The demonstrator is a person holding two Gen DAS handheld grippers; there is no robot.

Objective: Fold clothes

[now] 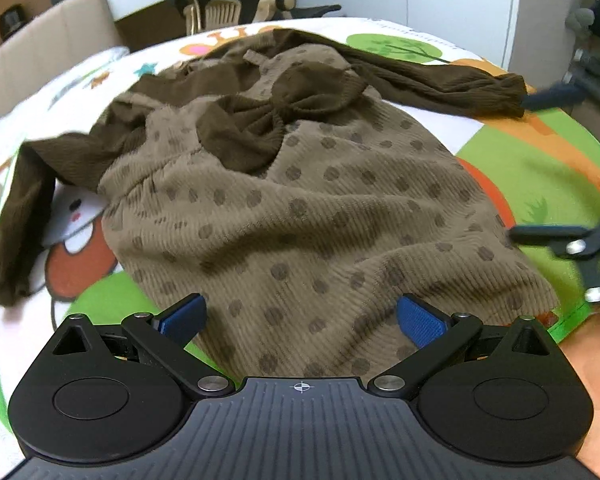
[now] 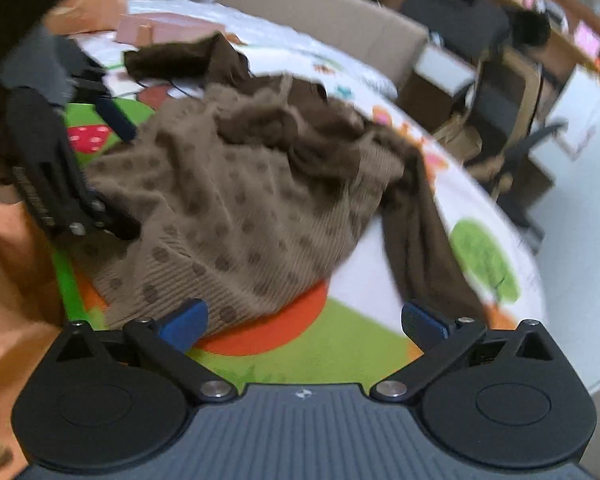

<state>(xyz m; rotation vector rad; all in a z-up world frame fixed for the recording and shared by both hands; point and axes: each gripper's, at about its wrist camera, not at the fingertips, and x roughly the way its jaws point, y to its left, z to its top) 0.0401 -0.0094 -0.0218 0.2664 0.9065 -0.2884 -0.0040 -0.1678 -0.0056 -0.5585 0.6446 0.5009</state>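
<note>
Cartoon-print mat point(image 1: 512, 152) covers the surface and carries a brown dotted dress point(image 1: 300, 216), lying crumpled with its dark bow point(image 1: 276, 120) on top and dark sleeves spread to either side. Left hand-held gripper point(image 1: 300, 318), jaws wide apart, hovers over the hem, holding nothing. Right hand-held gripper point(image 2: 304, 320), likewise spread and empty, is beside the hem.

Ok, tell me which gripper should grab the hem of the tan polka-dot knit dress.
Left. The left gripper is open with the tan polka-dot knit dress hem between its fingers; the right gripper is open over bare mat.
</note>
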